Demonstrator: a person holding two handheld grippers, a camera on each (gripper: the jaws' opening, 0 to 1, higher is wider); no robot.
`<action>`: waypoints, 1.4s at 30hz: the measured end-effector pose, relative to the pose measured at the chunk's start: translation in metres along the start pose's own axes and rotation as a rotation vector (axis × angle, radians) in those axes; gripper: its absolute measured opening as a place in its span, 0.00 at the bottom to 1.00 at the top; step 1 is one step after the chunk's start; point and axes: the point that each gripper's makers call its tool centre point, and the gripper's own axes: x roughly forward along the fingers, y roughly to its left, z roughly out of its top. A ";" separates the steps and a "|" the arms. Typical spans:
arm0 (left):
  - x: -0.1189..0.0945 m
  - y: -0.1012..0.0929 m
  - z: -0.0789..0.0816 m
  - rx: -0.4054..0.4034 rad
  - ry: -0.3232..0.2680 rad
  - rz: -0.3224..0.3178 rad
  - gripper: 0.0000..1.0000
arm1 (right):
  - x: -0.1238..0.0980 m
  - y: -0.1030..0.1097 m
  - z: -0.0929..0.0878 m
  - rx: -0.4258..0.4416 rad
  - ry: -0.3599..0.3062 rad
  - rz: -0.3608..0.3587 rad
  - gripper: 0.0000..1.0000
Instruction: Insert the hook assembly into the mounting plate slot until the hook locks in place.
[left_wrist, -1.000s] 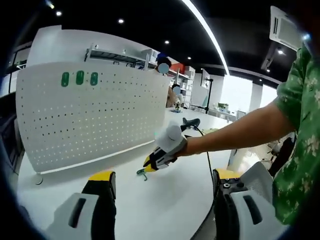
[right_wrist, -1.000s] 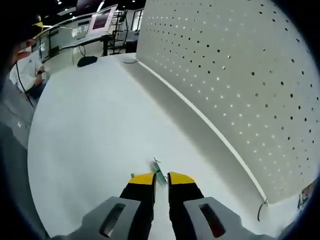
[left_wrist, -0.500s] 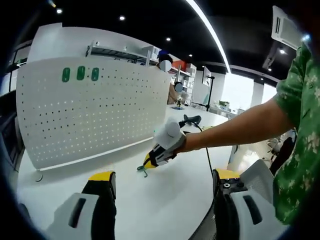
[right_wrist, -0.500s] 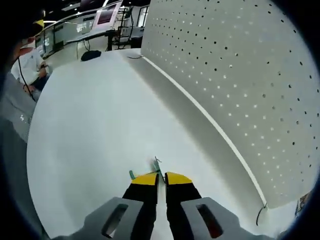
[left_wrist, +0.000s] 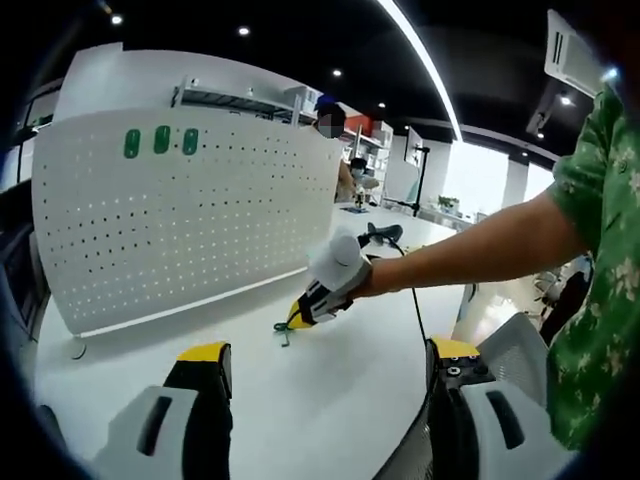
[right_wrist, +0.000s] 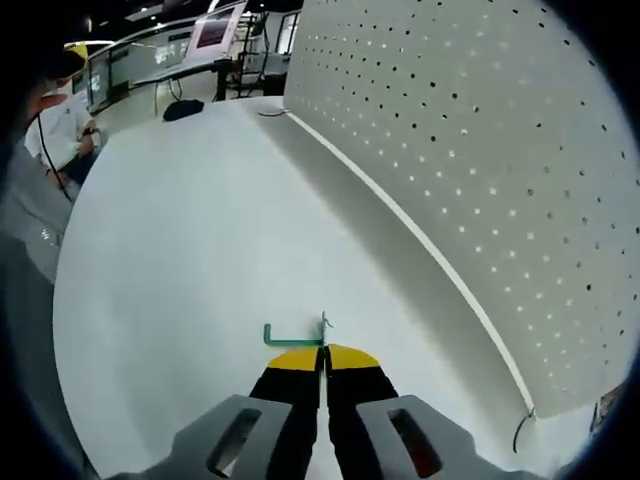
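The right gripper (right_wrist: 324, 352) has its yellow-tipped jaws pressed together on the green hook (right_wrist: 293, 334), which pokes out beyond the tips with one thin arm running sideways and a small bent end upward; the hook looks lifted just clear of the white table (right_wrist: 170, 260), though how far I cannot say; the left gripper (left_wrist: 325, 352) stands with its jaws wide apart and nothing between them, low over the near table edge. The likeliest trouble, as I judge it, is the grip itself — the jaws pinch only a short stub of thin wire, so the hook could swivel or slip out on the way to the pegboard (left_wrist: 180, 220), and a rotated hook would not meet the holes squarely; pushing it in crooked could jam it short of locking, or nudge the free-standing board on its feet. The right gripper view gives the close detail: the hook's shape, the closed tips, the board's rows of holes rising on the right and people seated far off at the left. The left gripper view gives what that one lacks — the whole board from the front with three green slots (left_wrist: 160, 141) near its top left, the right gripper (left_wrist: 312, 311) seen from outside with the person's bare forearm and green patterned sleeve, and how far the hook (left_wrist: 284, 329) is from those slots.
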 end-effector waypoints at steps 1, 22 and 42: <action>0.000 0.000 0.000 0.000 0.001 0.000 0.81 | 0.000 0.000 0.000 0.005 -0.002 0.000 0.00; 0.002 0.001 -0.007 -0.008 0.027 -0.006 0.81 | -0.008 -0.001 -0.004 0.148 -0.032 0.006 0.00; 0.003 0.002 -0.003 -0.007 0.017 -0.006 0.80 | -0.031 -0.001 0.019 0.270 -0.153 0.007 0.00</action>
